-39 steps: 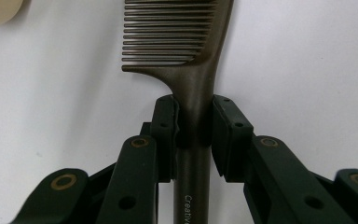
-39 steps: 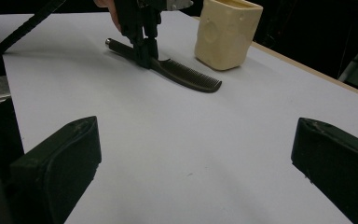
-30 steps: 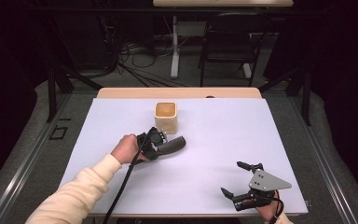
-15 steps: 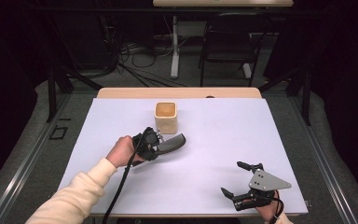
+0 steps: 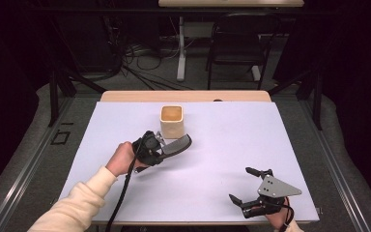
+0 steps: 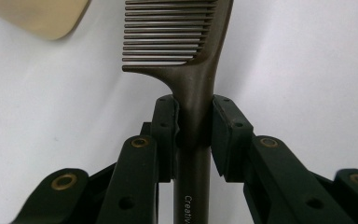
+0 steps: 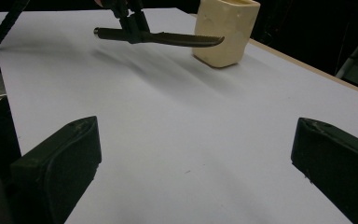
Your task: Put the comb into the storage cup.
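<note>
Dark floor, loose cables and a black chair (image 5: 236,46) lie behind the table (image 5: 222,140), whose white top has a wooden strip along its far edge. Near the far middle of that top stands a cream square-sided cup (image 5: 172,121), open at the top. Just in front of it, the left gripper (image 5: 160,150) is clamped on the handle of a dark brown comb (image 5: 176,145). From above, the comb runs roughly level out of the jaws toward the right, its toothed end close beside the cup's near right corner; whether the two touch cannot be told from there. In the left gripper view the two pads press on the comb's handle (image 6: 193,140) from either side just below where the teeth begin, with pale lettering low on the handle and a corner of the cup (image 6: 42,16) at the upper left. In the right gripper view the comb (image 7: 177,39) hangs above the white surface, its tip in front of the cup (image 7: 223,30). The right gripper (image 5: 252,186) sits near the table's front right corner, well apart from the comb, its jaws spread wide with nothing between them.
</note>
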Available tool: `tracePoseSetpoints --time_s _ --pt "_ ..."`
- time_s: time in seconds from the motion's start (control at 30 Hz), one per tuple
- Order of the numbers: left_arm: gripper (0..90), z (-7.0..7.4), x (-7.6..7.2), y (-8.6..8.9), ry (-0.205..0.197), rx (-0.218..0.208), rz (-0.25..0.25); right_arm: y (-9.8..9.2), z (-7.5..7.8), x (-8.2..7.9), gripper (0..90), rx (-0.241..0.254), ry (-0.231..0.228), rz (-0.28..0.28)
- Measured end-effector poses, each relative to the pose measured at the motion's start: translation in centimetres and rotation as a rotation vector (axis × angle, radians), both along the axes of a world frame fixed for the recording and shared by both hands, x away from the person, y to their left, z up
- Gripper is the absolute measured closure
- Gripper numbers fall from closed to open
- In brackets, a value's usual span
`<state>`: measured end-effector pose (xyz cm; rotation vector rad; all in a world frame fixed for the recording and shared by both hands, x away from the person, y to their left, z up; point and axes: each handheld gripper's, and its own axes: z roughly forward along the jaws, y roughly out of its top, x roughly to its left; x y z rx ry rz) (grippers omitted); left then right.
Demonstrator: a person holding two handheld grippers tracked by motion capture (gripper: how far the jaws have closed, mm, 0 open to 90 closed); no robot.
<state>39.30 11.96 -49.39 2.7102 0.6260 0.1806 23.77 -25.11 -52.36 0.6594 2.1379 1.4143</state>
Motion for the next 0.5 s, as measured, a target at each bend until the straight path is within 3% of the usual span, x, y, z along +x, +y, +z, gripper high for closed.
tracePoseSetpoints --time_s 0.5 --pt "72.5 0.8 -0.4 1.7 -0.052 -0.136 0.033 0.0 0.0 0.0 1.1 0.001 0.001 -0.003"
